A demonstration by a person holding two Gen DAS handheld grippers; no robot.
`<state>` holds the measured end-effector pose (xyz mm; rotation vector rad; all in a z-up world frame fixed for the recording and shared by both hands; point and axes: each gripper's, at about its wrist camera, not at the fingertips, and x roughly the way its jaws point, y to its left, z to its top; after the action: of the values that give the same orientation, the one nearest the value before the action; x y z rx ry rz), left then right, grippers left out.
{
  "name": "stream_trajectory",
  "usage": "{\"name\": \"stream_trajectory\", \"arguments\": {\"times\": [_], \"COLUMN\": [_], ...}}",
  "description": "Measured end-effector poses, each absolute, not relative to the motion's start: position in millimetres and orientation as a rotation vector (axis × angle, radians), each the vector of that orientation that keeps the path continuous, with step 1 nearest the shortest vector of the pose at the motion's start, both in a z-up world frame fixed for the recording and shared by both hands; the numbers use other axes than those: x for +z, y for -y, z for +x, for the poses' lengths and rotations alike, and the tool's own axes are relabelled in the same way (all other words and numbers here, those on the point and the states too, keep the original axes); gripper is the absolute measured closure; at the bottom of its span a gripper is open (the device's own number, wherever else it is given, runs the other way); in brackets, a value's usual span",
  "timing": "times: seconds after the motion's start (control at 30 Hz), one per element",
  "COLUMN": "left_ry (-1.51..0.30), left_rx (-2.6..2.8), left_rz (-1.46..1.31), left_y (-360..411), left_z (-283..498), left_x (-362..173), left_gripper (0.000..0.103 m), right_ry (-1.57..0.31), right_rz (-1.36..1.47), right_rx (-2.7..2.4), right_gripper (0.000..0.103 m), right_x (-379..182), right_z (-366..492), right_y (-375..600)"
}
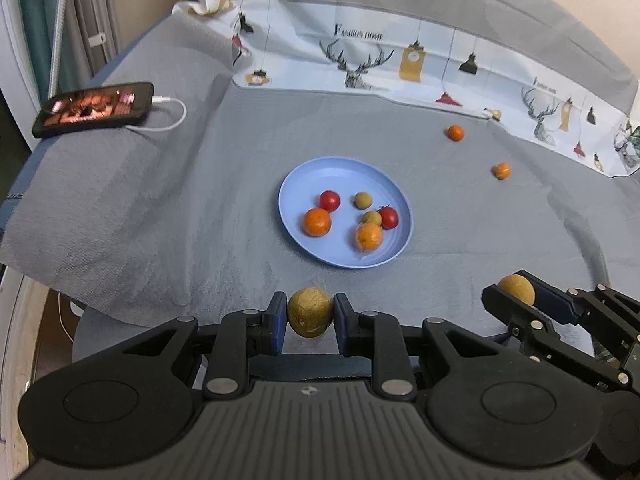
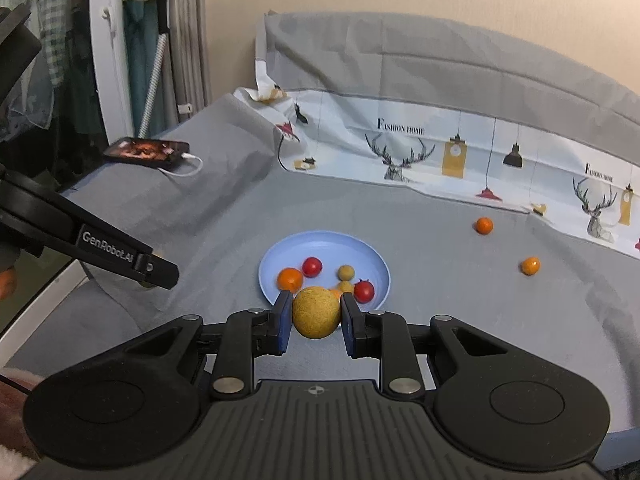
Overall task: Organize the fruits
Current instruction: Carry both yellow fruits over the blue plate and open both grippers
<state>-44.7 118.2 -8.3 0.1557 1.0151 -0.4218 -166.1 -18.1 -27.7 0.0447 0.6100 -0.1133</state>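
- Grey cloth (image 1: 160, 200) covered a table, with a strip of white printed fabric showing deer heads and lamps (image 1: 400, 64) along its far edge.
- The left black two-finger gripper (image 1: 310, 322) pinched a round tan-brown fruit (image 1: 310, 312) between its blue pads, above the cloth on the near side of a round light-blue plastic plate (image 1: 344, 258).
- The right black two-finger gripper (image 2: 316, 318) likewise clamped a second round tan fruit (image 2: 316, 312) between its blue pads, at the plate's near rim in its own view; from the left camera it appeared at the right edge, well to the right of the plate.
- On the plate lay two small oranges (image 1: 317, 222), two red tomato-like fruits (image 1: 329, 200) and two small tan fruits (image 1: 363, 199), some of them touching one another.
- Two more small oranges (image 1: 455, 133) lay loose on the cloth, well apart from the plate on its far right, one near the printed fabric and the other (image 1: 501, 171) nearer the camera.
- A black smartphone with a lit screen (image 1: 94, 108) rested on the cloth at the far left, a white cable (image 1: 172, 120) plugged into it.
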Motion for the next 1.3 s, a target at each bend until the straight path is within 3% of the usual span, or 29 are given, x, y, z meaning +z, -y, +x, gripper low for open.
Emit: {"name": "stream_trajectory", "arguments": {"times": [0.47, 0.9, 0.93, 0.97, 1.0, 1.03, 1.1, 1.2, 1.3], "left_ry": [-1.150, -1.125, -1.127, -1.128, -1.119, -1.097, -1.042, -1.031, -1.045], "left_rx": [-0.384, -0.427, -0.433, -0.434, -0.424, -0.411, -0.415, -0.399, -0.367], "left_rz": [0.211, 0.328, 0.336, 0.339, 0.333, 0.316, 0.293, 0.317, 0.319], "left_y": [-55, 7, 9, 8, 6, 1, -9, -24, -44], "left_z": [72, 161, 164, 166, 167, 165, 155, 136, 109], "left_x": [-72, -128, -130, -130, -128, -122, -108, -94, -83], "left_gripper": [0.076, 0.074, 0.063, 0.038, 0.024, 0.005, 0.000, 0.000, 0.000], "right_ry": [-0.735, -0.802, -0.795, -0.790, -0.789, -0.788, -0.788, -0.817, -0.859], "right_rz": [0.092, -0.006, -0.016, -0.021, -0.026, -0.030, -0.031, -0.008, 0.028], "right_rx": [-0.164, -0.116, -0.104, -0.094, -0.092, -0.099, -0.110, -0.125, -0.127], "right_gripper": [0.077, 0.076, 0.075, 0.071, 0.055, 0.048, 0.028, 0.016, 0.013], "right_x": [-88, -145, -146, -147, -147, -146, -142, -136, -129], "right_z": [-61, 40, 45, 47, 50, 51, 46, 24, -5], "right_y": [70, 95, 94, 94, 94, 95, 96, 96, 92]}}
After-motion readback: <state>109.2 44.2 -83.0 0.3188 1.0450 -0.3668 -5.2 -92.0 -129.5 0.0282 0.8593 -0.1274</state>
